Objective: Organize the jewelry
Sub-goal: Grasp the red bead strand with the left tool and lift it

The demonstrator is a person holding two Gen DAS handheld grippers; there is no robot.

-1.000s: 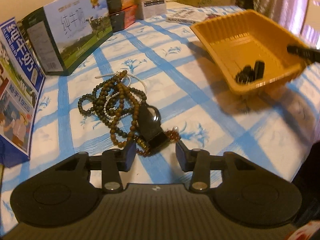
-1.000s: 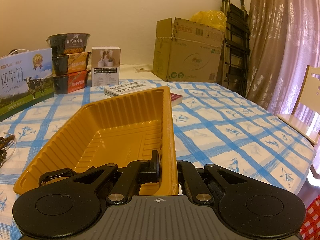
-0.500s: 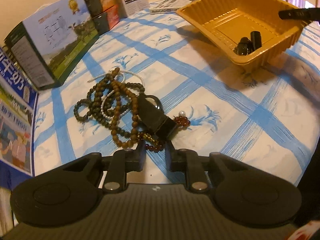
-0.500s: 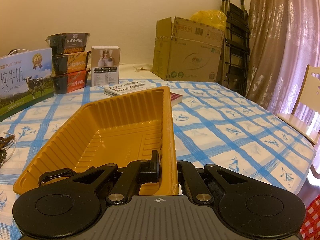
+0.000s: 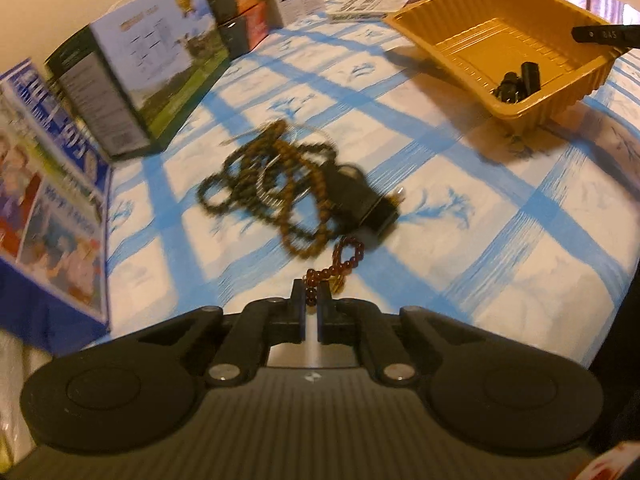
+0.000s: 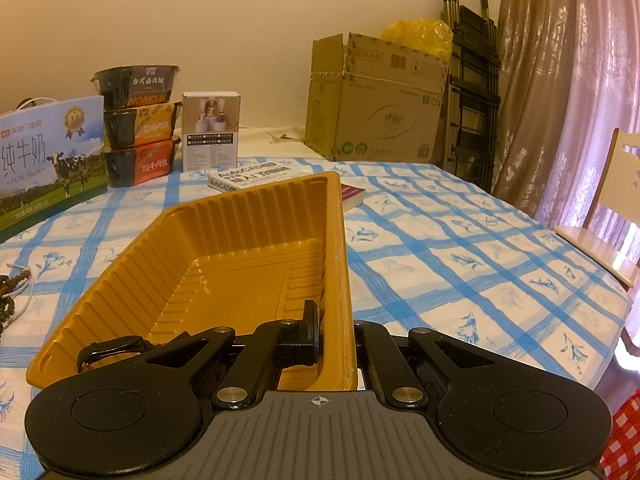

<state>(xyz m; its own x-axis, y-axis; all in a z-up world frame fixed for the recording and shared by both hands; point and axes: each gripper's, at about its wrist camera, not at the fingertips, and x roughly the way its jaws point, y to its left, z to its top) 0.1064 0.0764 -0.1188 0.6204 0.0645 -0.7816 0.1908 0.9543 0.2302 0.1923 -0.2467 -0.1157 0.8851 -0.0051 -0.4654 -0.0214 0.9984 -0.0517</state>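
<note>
A: Between the fingers of the left gripper [image 5: 311,300], what is caught?

B: A red bead bracelet [image 5: 347,256]. The jaws are closed on its near end, with only a thin gap left for the beads; the rest of the loop trails forward over the tablecloth [image 5: 460,264].

A: And beyond it?

B: Just past the loop lies a tangle of brown bead strings [image 5: 276,184] with a dark watch [image 5: 360,200] on its right side. The view is blurred, so I cannot tell whether the bracelet is free of that tangle or still hooked into it.

A: The right gripper [image 6: 334,334]?

B: Clamped on the near wall of the orange tray [image 6: 224,240], one finger inside, one outside. It seems to be steadying the tray. A dark strap-like piece [image 6: 108,350] lies in the tray's near left corner.

A: So which step is this?

B: Judging by the grip, pulling one bracelet out of the pile for the tray. One piece looks sorted; most of the jewelry is on the cloth.

A: What does the next move need?

B: A lift gentle enough that snagged strands slide off, then a carry rightward over the tray's rim before letting go. A hard tug could drag the whole pile along.
</note>
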